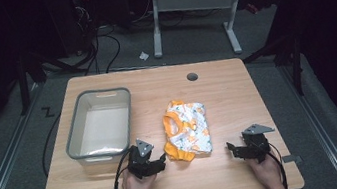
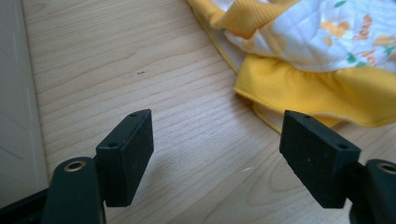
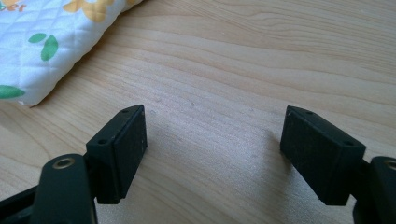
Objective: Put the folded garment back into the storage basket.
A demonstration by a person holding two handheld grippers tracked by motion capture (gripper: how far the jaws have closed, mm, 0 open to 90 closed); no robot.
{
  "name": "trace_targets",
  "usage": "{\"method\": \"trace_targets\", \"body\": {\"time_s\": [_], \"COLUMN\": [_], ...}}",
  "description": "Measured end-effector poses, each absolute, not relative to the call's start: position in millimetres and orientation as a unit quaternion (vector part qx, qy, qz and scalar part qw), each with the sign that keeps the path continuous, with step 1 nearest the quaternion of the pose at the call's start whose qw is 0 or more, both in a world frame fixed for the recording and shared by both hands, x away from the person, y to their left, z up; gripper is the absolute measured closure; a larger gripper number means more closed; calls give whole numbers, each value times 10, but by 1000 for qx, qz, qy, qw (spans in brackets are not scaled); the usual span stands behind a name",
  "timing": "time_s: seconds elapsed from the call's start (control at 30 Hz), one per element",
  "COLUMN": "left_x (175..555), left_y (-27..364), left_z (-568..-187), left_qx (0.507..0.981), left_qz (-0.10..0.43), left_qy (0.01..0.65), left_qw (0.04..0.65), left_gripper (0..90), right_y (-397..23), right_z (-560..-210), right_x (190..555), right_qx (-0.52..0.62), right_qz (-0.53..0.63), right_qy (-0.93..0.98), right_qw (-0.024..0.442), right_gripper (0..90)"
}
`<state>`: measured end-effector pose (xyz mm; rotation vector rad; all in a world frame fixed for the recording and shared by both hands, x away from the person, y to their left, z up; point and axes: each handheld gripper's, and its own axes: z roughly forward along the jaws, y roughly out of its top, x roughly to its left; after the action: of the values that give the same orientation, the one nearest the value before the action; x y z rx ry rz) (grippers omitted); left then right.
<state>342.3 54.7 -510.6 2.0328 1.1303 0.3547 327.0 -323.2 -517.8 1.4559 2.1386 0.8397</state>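
On a light wooden table (image 1: 216, 87), a small folded garment (image 1: 187, 129), white quilted cloth with orange flowers and yellow-orange trim. To its left, well apart, a grey bin (image 1: 72, 134), open and with nothing visible inside. Near the far edge, a round cable hole (image 1: 192, 77).

Left gripper (image 1: 159, 162) low over the table, just beside the near left corner of the garment; jaws spread wide, nothing between them but bare wood. In the left gripper view, yellow hem (image 2: 322, 93) lying just ahead of the right jaw, close but apart. Right gripper (image 1: 232, 148) near the right side of the garment, a little further off; jaws also spread wide and holding nothing.

Step in hand, as a judgement: the approach, before any grip. Both tools ready, cloth untouched. Most likely goal: lifting the garment, perhaps into the bin.

Next move, probably: left jaws forward and down over the yellow hem, then closing on it. Thin soft cloth, so a low approach needed, close to the wood, for catching all layers and not only the top 1.
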Motion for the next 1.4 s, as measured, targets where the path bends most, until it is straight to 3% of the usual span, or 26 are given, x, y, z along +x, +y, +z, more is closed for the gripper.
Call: {"method": "trace_targets", "body": {"time_s": [0.9, 1.4], "left_x": [3587, 3912], "left_y": [236, 5], "left_z": [-4774, -4763], "left_qx": [806, 813], "left_qz": [119, 104], "left_qy": [413, 426], "left_qw": [406, 384], "left_gripper": [197, 167], "right_y": [-3232, -3232], "right_z": [-5178, -5178], "right_x": [3270, 3270], "right_qx": [524, 524], "right_qz": [302, 302], "right_qy": [769, 769], "right_qw": [209, 209], "right_gripper": [232, 232]}}
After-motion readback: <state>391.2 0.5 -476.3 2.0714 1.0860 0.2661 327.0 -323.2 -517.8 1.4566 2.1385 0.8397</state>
